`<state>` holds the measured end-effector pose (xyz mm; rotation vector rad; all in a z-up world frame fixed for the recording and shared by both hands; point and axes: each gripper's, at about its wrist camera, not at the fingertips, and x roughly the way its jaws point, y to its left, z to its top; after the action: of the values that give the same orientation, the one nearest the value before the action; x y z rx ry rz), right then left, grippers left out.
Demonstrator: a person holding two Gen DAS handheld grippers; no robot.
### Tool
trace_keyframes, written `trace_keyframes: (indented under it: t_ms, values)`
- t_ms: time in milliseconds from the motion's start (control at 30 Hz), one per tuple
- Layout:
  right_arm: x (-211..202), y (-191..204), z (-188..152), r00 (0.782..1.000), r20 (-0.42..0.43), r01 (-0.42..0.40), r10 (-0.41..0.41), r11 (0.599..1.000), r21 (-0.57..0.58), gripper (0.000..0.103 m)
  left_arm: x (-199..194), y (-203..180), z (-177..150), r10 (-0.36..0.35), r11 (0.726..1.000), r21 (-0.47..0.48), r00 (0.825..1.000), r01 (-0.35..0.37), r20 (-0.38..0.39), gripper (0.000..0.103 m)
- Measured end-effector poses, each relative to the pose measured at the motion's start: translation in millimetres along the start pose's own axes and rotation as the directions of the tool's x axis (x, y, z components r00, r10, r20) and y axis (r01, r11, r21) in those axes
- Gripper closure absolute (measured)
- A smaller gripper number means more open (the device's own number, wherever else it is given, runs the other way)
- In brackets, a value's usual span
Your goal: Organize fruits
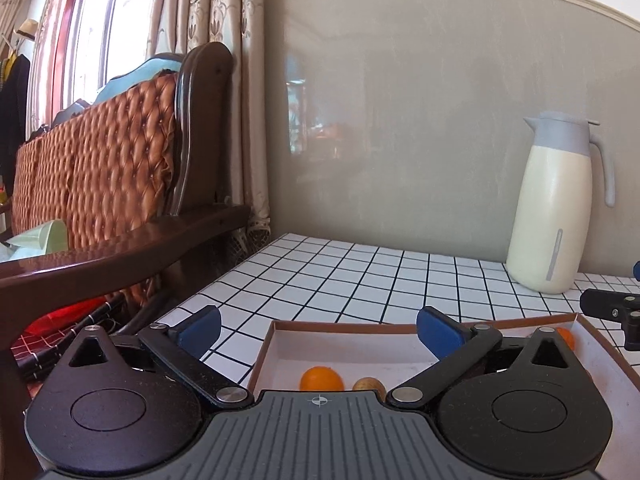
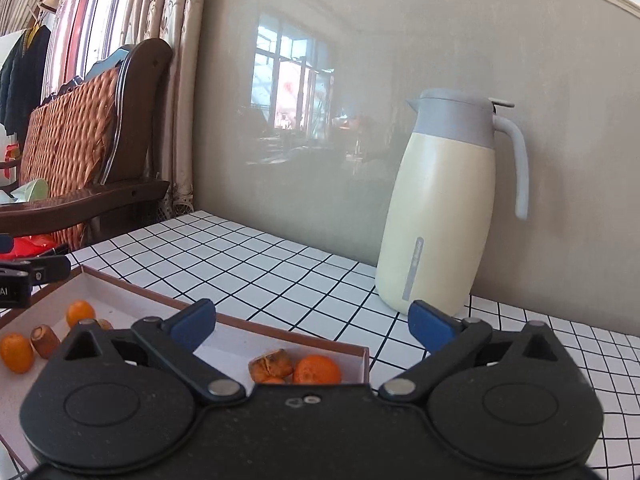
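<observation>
Both grippers' jaws were held wide and empty over the tray (image 2: 224,320); one orange (image 1: 322,378) should be approached squarely.

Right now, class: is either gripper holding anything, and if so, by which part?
Nothing is held. The left gripper and right gripper both stand wide open and empty above the shallow box of oranges.

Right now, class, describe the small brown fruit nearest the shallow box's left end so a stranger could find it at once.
Find the tall cream jug on the tiled table, then the shallow white box in front of it. Near the box's left end lies the small brown fruit, between two orange fruits. It alone there is brown, with a flat cut end.
</observation>
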<state>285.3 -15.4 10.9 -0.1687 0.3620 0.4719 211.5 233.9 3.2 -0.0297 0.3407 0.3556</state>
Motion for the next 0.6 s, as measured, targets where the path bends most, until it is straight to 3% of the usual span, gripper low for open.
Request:
trace_keyframes:
  t_ms: [400,600]
  values:
    - [-2,2,1,1.000,-0.010,-0.005,0.006,1.000,0.004,0.006,-5,-1,-5,-0.004,1.000,0.005,1.000,0.004,-0.020,0.000]
    - [-33,4,8,1.000,0.009,-0.013,0.013,1.000,0.009,0.006,-37,-5,-1,0.013,0.999,0.037,1.000,-0.013,-0.003,0.000]
